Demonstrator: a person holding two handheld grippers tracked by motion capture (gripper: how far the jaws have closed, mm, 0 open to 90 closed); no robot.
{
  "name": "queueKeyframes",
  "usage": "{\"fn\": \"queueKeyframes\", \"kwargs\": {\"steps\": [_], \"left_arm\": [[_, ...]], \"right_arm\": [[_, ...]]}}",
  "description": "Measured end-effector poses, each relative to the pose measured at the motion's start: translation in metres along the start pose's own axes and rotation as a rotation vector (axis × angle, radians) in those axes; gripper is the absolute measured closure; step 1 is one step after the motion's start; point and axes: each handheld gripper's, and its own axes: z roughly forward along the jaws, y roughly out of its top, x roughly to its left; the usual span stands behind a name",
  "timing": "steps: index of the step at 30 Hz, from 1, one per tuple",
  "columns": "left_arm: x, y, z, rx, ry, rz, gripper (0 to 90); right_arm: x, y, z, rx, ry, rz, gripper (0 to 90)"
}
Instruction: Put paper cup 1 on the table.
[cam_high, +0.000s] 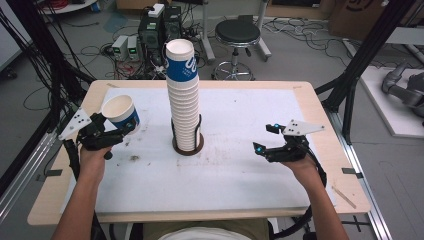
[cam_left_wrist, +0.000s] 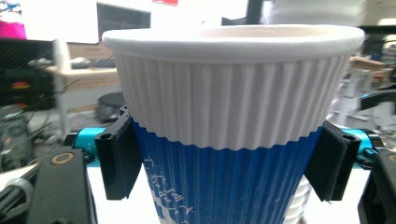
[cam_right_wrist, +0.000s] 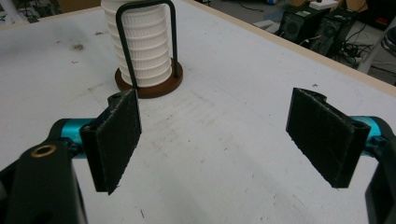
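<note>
A tall stack of ribbed white paper cups, the top one banded blue, stands in a brown round holder with a black wire loop at mid-table. My left gripper is shut on a single white-and-blue cup, held tilted above the table's left side. In the left gripper view the pads press the blue part of that cup from both sides. My right gripper hovers open over the right side with nothing between its jaws. In the right gripper view the gripper faces the stack.
A white mat covers the wooden table. Beyond the far edge are a black stool, computer boxes and cables on the floor. Black frame posts rise at the right and left.
</note>
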Motion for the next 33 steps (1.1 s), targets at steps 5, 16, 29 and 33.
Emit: {"fn": "queueKeyframes", "kwargs": {"steps": [5, 16, 29, 33], "left_arm": [[0.012, -0.012, 0.000, 0.017, 0.030, -0.013, 24.0], [0.025, -0.029, 0.007, 0.105, 0.083, -0.030, 23.9], [0.033, -0.049, 0.023, 0.287, 0.143, -0.032, 23.7], [0.034, -0.053, 0.024, 0.347, 0.153, -0.027, 23.5]], "right_arm": [[0.000, -0.001, 0.002, 0.011, 0.003, 0.004, 18.5], [0.001, -0.004, 0.007, 0.028, 0.010, 0.002, 18.5], [0.001, -0.005, 0.008, 0.036, 0.020, 0.013, 18.5], [0.000, -0.006, 0.009, 0.039, 0.020, 0.014, 18.5]]}}
